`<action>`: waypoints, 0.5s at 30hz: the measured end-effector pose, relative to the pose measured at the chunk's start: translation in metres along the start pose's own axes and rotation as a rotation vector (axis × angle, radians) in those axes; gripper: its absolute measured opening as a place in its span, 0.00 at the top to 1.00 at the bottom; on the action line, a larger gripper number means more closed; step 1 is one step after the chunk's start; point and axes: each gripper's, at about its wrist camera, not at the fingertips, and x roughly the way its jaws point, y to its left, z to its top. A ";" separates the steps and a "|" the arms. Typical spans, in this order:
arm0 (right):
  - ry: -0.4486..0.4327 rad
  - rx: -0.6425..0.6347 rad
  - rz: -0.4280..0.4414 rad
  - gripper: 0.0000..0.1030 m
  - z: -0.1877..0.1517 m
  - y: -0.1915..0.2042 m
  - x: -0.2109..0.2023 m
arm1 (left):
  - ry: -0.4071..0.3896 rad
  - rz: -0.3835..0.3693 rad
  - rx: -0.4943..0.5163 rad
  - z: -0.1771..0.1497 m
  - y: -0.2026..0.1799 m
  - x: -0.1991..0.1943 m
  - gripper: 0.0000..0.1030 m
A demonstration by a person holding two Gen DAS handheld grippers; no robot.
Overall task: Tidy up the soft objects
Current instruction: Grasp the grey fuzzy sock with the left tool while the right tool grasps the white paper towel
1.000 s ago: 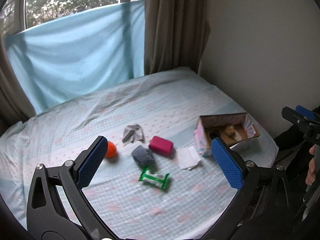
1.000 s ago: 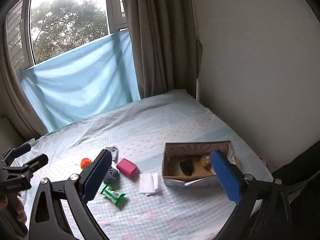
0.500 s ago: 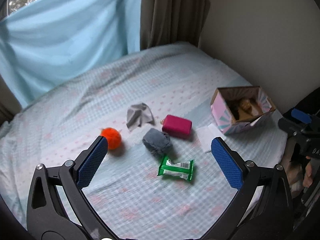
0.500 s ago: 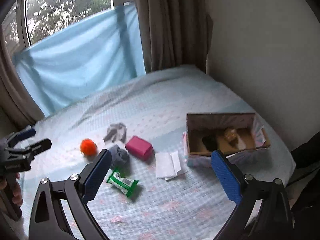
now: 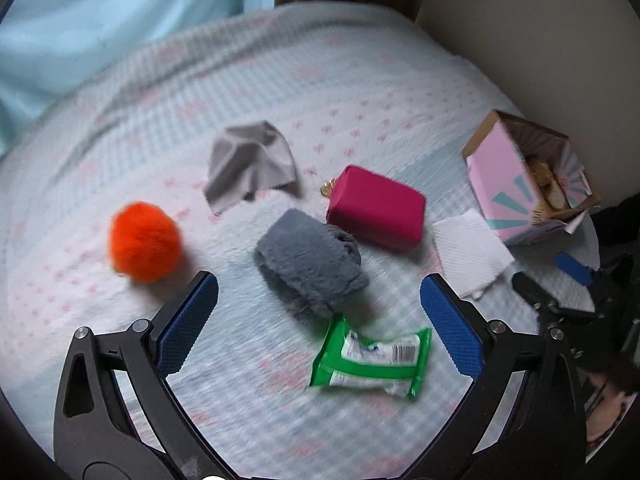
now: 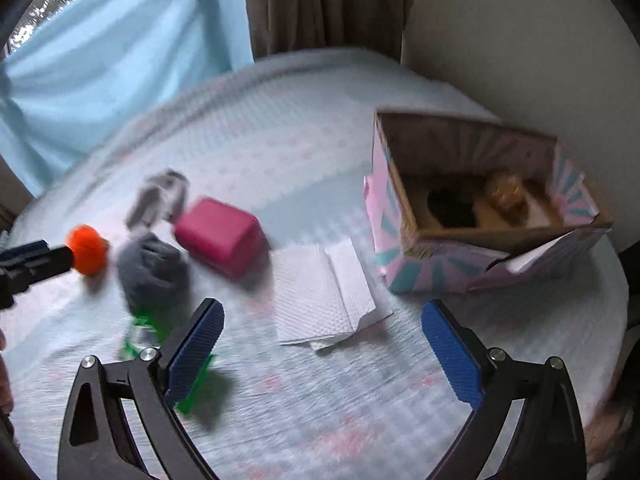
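On the bed lie an orange pompom [image 5: 144,242], a grey cloth [image 5: 250,162], a rolled grey fuzzy piece [image 5: 310,264], a magenta pouch [image 5: 376,214], a green tissue pack [image 5: 372,360] and white paper napkins [image 5: 472,250]. An open pink patterned box [image 6: 480,208] at the right holds a dark item and a tan one. My left gripper [image 5: 318,320] hangs open above the fuzzy piece and green pack. My right gripper [image 6: 322,348] is open over the napkins [image 6: 326,292], just left of the box. Each gripper shows at the edge of the other's view.
The bed [image 6: 280,140] has a pale blue checked sheet with pink marks. A light blue cloth [image 6: 120,64] and brown curtain [image 6: 324,4] stand behind it, and a wall [image 6: 520,40] runs close behind the box. The bed's right edge lies beside the box.
Both grippers have dropped lower and closer to the bed, so the objects look much larger. Both stay open, and nothing on the bed has moved.
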 end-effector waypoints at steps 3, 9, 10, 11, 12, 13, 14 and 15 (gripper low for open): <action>0.038 -0.016 -0.010 0.04 -0.004 -0.004 0.033 | 0.025 -0.002 -0.008 0.003 -0.001 0.029 0.03; 0.089 -0.036 -0.021 0.04 -0.012 -0.011 0.079 | 0.066 0.021 -0.020 0.010 -0.002 0.073 0.08; 0.094 -0.033 -0.022 0.04 -0.012 -0.013 0.083 | 0.069 0.025 -0.016 0.010 -0.002 0.078 0.09; 0.097 -0.031 -0.021 0.05 -0.012 -0.014 0.087 | 0.071 0.028 -0.013 0.010 -0.002 0.081 0.09; 0.099 -0.030 -0.018 0.05 -0.013 -0.014 0.089 | 0.073 0.037 -0.011 0.010 -0.002 0.084 0.09; 0.103 -0.031 -0.015 0.05 -0.013 -0.013 0.093 | 0.079 0.047 -0.009 0.011 -0.001 0.088 0.09; 0.107 -0.031 -0.010 0.09 -0.013 -0.013 0.096 | 0.085 0.056 -0.010 0.011 0.000 0.092 0.11; 0.111 -0.030 -0.002 0.11 -0.014 -0.011 0.097 | 0.093 0.062 -0.013 0.011 0.001 0.094 0.12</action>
